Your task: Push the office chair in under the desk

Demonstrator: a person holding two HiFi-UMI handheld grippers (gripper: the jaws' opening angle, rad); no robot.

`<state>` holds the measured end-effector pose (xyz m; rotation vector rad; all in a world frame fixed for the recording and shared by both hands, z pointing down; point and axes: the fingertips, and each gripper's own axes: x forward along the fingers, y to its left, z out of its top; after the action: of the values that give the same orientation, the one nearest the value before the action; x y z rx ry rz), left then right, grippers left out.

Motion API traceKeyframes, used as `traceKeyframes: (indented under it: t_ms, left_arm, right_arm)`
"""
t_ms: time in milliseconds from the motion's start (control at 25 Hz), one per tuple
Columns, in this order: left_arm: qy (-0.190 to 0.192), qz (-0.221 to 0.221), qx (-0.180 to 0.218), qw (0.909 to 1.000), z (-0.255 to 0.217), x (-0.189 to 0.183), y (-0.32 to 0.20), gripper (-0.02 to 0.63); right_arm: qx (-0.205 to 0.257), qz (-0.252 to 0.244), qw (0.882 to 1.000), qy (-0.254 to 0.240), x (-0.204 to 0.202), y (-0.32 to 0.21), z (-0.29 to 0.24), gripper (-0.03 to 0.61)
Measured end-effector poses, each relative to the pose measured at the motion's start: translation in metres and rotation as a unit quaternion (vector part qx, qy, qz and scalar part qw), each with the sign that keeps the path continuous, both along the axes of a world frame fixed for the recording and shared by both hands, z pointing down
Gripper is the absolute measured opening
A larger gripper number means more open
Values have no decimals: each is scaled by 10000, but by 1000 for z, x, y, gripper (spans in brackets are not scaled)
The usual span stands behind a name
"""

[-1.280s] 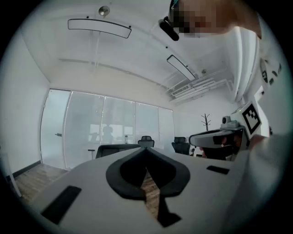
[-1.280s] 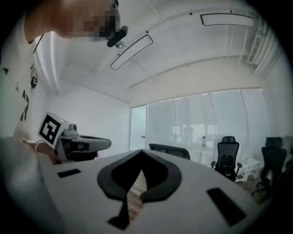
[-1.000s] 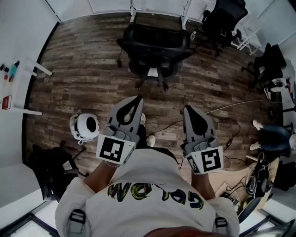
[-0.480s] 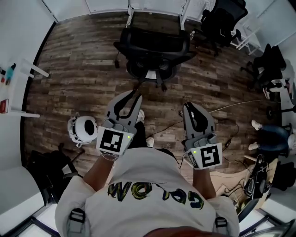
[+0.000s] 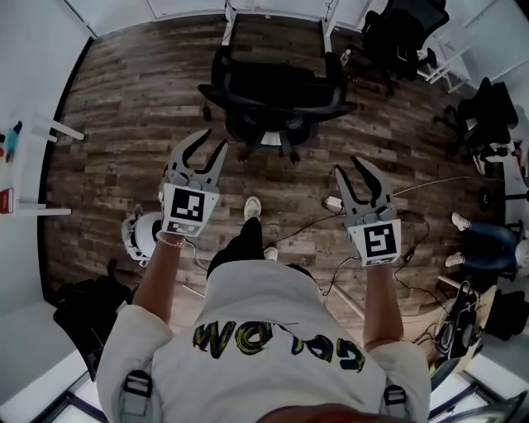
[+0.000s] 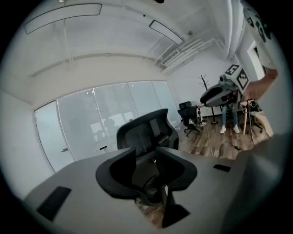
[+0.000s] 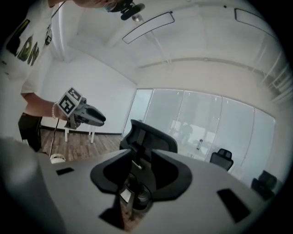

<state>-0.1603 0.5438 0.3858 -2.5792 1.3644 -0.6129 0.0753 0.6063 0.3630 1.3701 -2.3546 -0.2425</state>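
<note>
The wood floor (image 5: 124, 116) bears an office chair (image 5: 277, 87) and loose cables (image 5: 430, 185).

The office chair (image 5: 277, 95) was black. The floor (image 5: 124, 132) showed a brown wood-plank pattern. The left gripper (image 5: 212, 142) and right gripper (image 5: 349, 167) were grey with black-lined jaws and black-and-white square markers. The shirt (image 5: 264, 318) was white with yellow-green lettering.

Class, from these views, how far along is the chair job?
Done: nothing; the office chair is not under the desk. In hand: left hand-held gripper and right hand-held gripper, jaws just opened and empty, hover short of its backrest. Remaining: contact, then push.
</note>
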Motion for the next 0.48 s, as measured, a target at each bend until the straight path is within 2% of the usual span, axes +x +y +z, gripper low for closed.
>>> traceKeyframes:
  t_ms: [160, 280, 480]
  left_arm:
    - [-822, 261, -41, 9963, 37, -16, -61, 164]
    - [-1371, 481, -189, 9892, 65, -24, -99, 186]
    - [-2039, 829, -460, 9744, 103, -30, -143, 225]
  right_arm:
    - [-127, -95, 9979, 625, 18, -54, 27, 160]
    - [-299, -264, 9923, 1177, 32, -92, 55, 179]
    - [-676, -401, 9774, 1960, 55, -143, 98, 206]
